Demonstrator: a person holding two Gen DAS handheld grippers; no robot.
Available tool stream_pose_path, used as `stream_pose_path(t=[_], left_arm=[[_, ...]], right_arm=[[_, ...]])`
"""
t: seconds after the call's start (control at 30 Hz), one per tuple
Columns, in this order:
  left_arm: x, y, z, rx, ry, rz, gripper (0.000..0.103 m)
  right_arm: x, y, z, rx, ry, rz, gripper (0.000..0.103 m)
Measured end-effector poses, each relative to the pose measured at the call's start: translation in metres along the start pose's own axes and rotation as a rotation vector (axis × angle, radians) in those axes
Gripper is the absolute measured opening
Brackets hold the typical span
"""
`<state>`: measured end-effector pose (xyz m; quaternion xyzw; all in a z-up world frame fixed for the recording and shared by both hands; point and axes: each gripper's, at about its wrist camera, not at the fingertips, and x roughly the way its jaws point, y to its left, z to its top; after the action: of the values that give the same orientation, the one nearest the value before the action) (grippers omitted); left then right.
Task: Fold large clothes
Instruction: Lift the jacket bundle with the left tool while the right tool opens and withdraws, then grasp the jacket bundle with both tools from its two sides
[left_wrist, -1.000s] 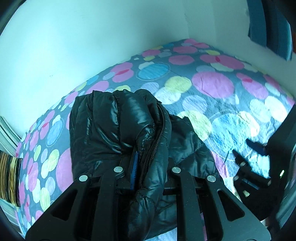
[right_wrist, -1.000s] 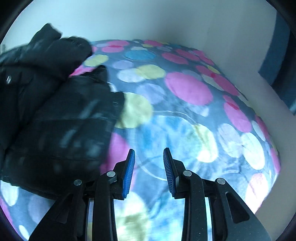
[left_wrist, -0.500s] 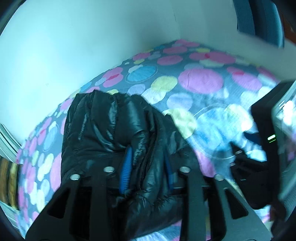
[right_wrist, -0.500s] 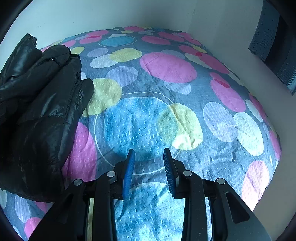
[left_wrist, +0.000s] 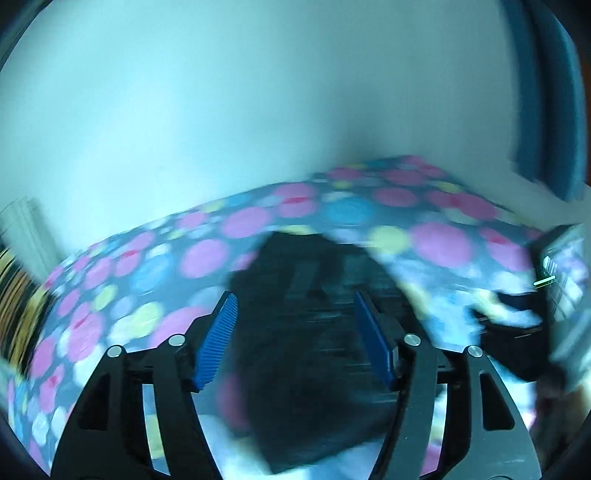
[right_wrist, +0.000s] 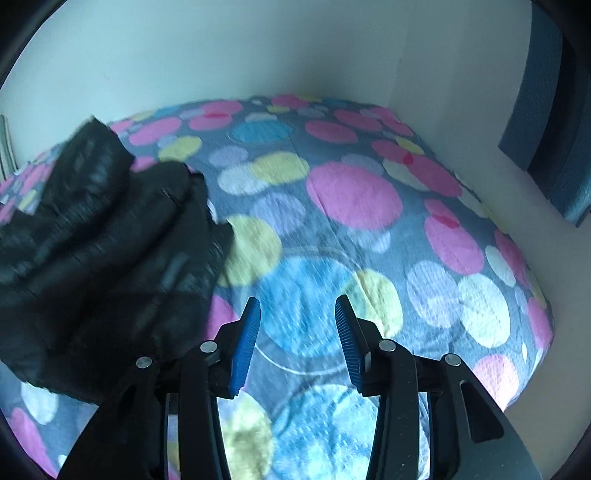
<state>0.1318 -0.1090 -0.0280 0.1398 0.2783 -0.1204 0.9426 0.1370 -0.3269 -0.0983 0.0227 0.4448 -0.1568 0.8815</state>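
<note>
step: let go after the fold, back off straight so no cloth snags | left gripper (left_wrist: 293, 338): jaws have just been opening, now wide, nothing pinched as far as the blur shows | right gripper (right_wrist: 297, 341): jaws have just been opening, part open, empty | jacket (right_wrist: 99, 243): black, puffy, bundled on the dotted bedspread (right_wrist: 354, 192), left of the right gripper

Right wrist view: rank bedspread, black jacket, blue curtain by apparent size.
1. Bedspread, which fills most of the frame.
2. Black jacket, folded at its left side.
3. Blue curtain, a strip at the right edge, cut off by the frame, so its true size is unsure.
</note>
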Motion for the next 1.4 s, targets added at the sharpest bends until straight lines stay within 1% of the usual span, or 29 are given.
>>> stream_pose_path(t=[0.07, 0.1, 0.17, 0.27, 0.33, 0.4, 0.47, 0.53, 0.57, 0.6, 0.63, 0.67, 0.73, 0.8, 0.9, 1.03, 1.13, 1.4], left_arm=[[0.022, 0.034, -0.010, -0.047, 0.051, 0.088, 0.066], [0.031, 0.046, -0.015, -0.070, 0.076, 0.109, 0.066], [0.054, 0.071, -0.028, -0.131, 0.144, 0.146, 0.066], [0.074, 0.091, -0.042, -0.196, 0.191, 0.141, 0.066], [0.086, 0.097, -0.048, -0.219, 0.208, 0.107, 0.066], [0.095, 0.094, -0.050, -0.216, 0.219, 0.074, 0.066], [0.105, 0.084, -0.051, -0.195, 0.228, 0.044, 0.066], [0.112, 0.073, -0.054, -0.180, 0.236, 0.024, 0.066], [0.114, 0.068, -0.054, -0.173, 0.234, 0.019, 0.066], [0.116, 0.065, -0.056, -0.171, 0.232, 0.010, 0.066], [0.119, 0.063, -0.056, -0.165, 0.231, -0.007, 0.066], [0.120, 0.060, -0.056, -0.159, 0.229, -0.018, 0.066], [0.122, 0.052, -0.055, -0.142, 0.226, -0.051, 0.066], [0.125, 0.045, -0.055, -0.125, 0.226, -0.077, 0.066], [0.135, 0.035, -0.056, -0.097, 0.238, -0.093, 0.065], [0.147, 0.027, -0.060, -0.069, 0.269, -0.100, 0.065], [0.156, 0.023, -0.064, -0.062, 0.289, -0.101, 0.065], [0.168, 0.018, -0.071, -0.057, 0.293, -0.094, 0.065]], right_arm=[[-0.012, 0.009, 0.015, 0.000, -0.031, 0.044, 0.043], [-0.017, 0.015, 0.021, -0.004, -0.045, 0.062, 0.043], [-0.024, 0.031, 0.035, -0.026, -0.071, 0.091, 0.047], [-0.032, 0.060, 0.056, -0.067, -0.100, 0.126, 0.048], [-0.033, 0.075, 0.065, -0.084, -0.111, 0.142, 0.048], [-0.031, 0.091, 0.076, -0.094, -0.118, 0.156, 0.049], [-0.026, 0.102, 0.082, -0.097, -0.111, 0.177, 0.056], [-0.014, 0.113, 0.086, -0.118, -0.083, 0.193, 0.056], [-0.006, 0.118, 0.085, -0.137, -0.067, 0.182, 0.055], [0.004, 0.122, 0.082, -0.167, -0.044, 0.148, 0.051], [0.012, 0.123, 0.079, -0.181, -0.024, 0.130, 0.038], [0.020, 0.121, 0.076, -0.187, 0.004, 0.125, 0.032], [0.037, 0.113, 0.067, -0.184, 0.045, 0.103, 0.032], [0.050, 0.102, 0.059, -0.175, 0.068, 0.079, 0.032], [0.068, 0.089, 0.048, -0.143, 0.119, 0.099, 0.032], [0.086, 0.086, 0.035, -0.122, 0.161, 0.111, 0.032], [0.095, 0.087, 0.030, -0.113, 0.175, 0.118, 0.032], [0.105, 0.084, 0.026, -0.083, 0.177, 0.135, 0.032]])
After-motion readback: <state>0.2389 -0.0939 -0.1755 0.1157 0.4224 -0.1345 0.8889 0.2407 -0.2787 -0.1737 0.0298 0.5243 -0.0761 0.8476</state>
